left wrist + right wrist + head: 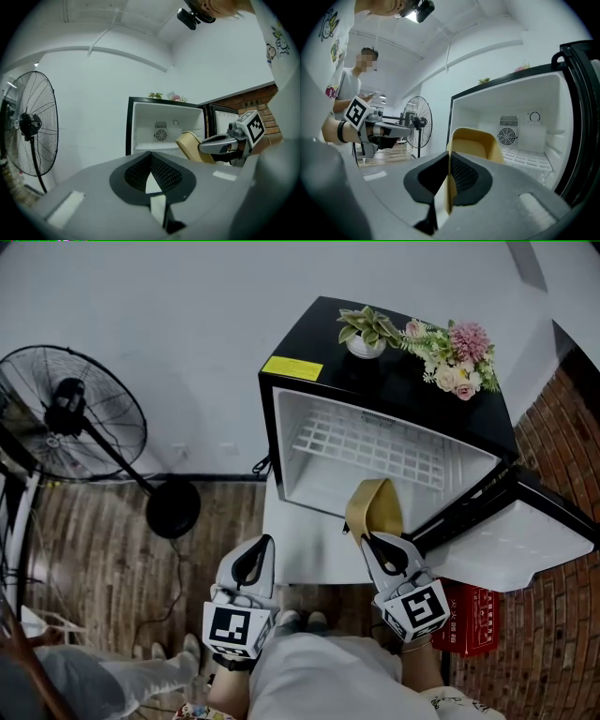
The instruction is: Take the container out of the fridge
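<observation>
The right gripper pinches one wall of the tan container at one o'clock, before the open mini fridge; the left gripper, at eleven, is closed and empty.

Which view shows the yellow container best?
The right gripper view: the yellow container fills the centre, its wall pinched by the right tool, open inside visible. The head view shows its outside from above; the left gripper view, a small side glimpse.

Container before fridge, fan left
</observation>
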### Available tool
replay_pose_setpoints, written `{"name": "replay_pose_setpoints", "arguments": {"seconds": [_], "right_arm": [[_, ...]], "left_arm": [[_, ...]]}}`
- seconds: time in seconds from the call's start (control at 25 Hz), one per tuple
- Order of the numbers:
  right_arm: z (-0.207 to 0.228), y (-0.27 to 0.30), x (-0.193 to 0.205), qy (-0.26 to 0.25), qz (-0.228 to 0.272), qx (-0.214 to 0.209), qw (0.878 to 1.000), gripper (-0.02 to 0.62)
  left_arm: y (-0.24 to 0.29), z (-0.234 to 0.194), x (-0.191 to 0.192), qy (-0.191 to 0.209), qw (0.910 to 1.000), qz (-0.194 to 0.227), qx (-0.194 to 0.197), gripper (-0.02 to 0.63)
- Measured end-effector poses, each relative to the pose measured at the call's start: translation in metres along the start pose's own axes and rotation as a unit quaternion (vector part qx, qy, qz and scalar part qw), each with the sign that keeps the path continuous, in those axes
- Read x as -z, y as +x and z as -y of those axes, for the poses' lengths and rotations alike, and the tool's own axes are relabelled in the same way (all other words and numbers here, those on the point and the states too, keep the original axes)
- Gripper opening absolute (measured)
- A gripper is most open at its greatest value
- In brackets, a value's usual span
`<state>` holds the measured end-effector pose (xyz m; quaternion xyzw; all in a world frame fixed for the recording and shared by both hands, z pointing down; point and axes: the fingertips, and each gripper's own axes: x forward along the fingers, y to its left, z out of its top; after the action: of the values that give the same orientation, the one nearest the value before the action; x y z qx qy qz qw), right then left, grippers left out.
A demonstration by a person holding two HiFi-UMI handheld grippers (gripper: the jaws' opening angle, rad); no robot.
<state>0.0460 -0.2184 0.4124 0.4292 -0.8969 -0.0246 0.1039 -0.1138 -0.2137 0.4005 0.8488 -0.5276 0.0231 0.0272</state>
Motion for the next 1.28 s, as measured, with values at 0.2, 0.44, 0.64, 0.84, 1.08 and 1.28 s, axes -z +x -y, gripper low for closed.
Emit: {"name": "replay_pose_setpoints", "arguments": {"seconds": [0.2, 0.44, 0.64, 0.84, 1.08, 1.28], "right_arm": [[0.0012, 0.0047, -0.0024, -0.001, 0.002, -0.001, 1.0, 0.017], [0.0023, 0.0089, -0.0028, 0.002, 0.001, 0.002, 1.0, 0.017], [0.0041, 0.0094, -0.0025, 0.008, 0.006, 0.006, 1.0, 0.017], [0.004, 0.0093, -0.0029, 0.009, 0.004, 0.007, 1.0, 0.017], [0.0035, 0.0094, -0.0031, 0.01, 0.004, 0.008, 1.0, 0.016], [0.0038, 0.0097, -0.003, 0.01, 0.004, 0.008, 1.0, 0.016]], "left_arm": [[0.0035, -0.0009, 0.0022, 0.004, 0.9999, 0.007, 0.007, 0.0], [0.0065, -0.0038, -0.0014, 0.004, 1.0, 0.002, 0.006, 0.001], [0.0077, -0.0051, -0.0011, 0.004, 1.0, 0.004, 0.006, 0.001], [0.007, -0.0064, -0.0002, 0.005, 1.0, 0.005, 0.006, 0.001], [0.0055, -0.008, -0.0037, 0.002, 1.0, 0.004, 0.002, 0.001], [0.0053, -0.0091, -0.0028, 0.002, 1.0, 0.005, 0.001, 0.001]]}}
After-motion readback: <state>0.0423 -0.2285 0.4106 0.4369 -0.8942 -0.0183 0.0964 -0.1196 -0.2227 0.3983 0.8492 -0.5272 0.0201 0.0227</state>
